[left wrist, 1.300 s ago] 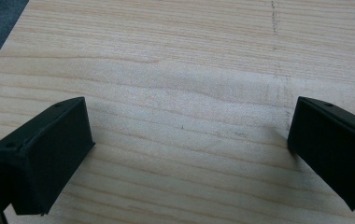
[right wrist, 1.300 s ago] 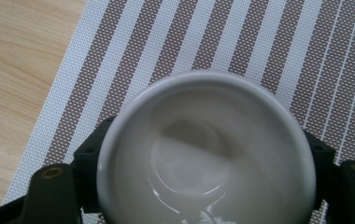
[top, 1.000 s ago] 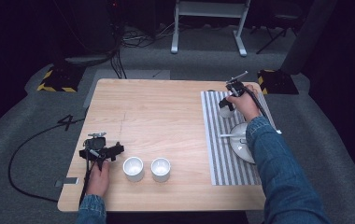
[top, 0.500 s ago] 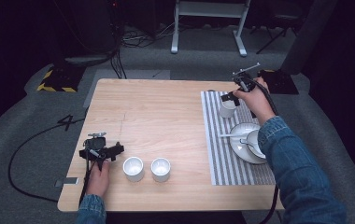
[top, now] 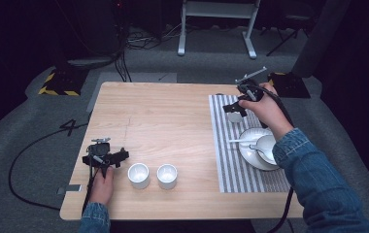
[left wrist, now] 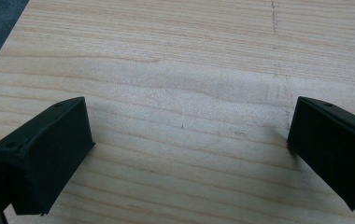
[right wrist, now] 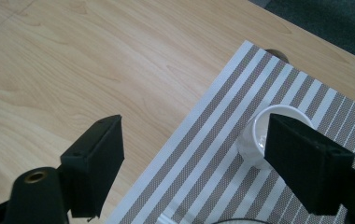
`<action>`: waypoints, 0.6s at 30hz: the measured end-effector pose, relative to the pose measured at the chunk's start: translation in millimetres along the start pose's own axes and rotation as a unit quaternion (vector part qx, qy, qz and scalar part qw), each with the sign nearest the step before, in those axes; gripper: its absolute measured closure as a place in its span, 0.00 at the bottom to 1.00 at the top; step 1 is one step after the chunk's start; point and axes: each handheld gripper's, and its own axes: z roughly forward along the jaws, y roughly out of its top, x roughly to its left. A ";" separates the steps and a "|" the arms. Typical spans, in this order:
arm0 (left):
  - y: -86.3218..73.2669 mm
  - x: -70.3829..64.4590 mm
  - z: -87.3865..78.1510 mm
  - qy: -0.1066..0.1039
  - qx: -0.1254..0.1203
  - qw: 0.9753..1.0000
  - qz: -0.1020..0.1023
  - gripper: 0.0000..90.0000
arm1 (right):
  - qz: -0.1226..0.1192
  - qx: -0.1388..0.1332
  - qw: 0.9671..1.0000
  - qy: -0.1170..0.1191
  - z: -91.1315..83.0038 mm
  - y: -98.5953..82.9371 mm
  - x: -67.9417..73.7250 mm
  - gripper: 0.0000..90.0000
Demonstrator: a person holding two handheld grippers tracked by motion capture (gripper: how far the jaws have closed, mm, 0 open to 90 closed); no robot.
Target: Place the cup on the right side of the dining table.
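Right gripper (right wrist: pixel 192 163) fingers wide, over small white ceramic cup (right wrist: pixel 266 135) at right of frame. Cup looks light, rigid, glazed, slippery, fragile: grip across rim, gently. Left gripper (left wrist: pixel 185 154) fingers wide, nothing between them.

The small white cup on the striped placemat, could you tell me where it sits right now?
In the high view, the small white cup sits at the far left of the striped placemat, beneath the right gripper, beyond the white saucer.

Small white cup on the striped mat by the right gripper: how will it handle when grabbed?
The small white cup looks glazed and glossy, so probably stiff, brittle and slick against the right gripper, whose jaws stand open. It sits upright and squat on the striped mat, so tipping seems unlikely; a push may drag the mat.
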 end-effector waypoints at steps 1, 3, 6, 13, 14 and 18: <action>0.0 0.0 0.0 0.000 0.000 1.000 0.000 0.00 | -0.004 0.001 1.000 -0.001 -3.1 -1.0 2.4 0.22; 0.0 0.0 0.0 0.000 0.000 1.000 0.000 0.00 | -0.013 0.001 1.000 -0.003 -9.2 -3.2 6.7 0.22; 0.0 0.0 0.0 0.000 0.000 1.000 0.000 0.00 | -0.029 -0.004 1.000 -0.002 -18.0 -7.4 13.2 0.22; -0.1 -0.2 -0.1 0.001 0.000 1.000 -0.001 0.00 | -0.055 -0.018 0.998 0.010 -35.0 -22.5 27.5 0.22; -0.1 -0.3 -0.1 0.001 0.000 1.000 -0.001 0.00 | -0.056 -0.018 0.998 0.010 -37.1 -24.8 29.1 0.22; -0.2 -0.3 -0.1 0.001 0.000 1.000 -0.001 0.00 | -0.065 -0.023 0.998 0.009 -45.5 -34.4 32.5 0.21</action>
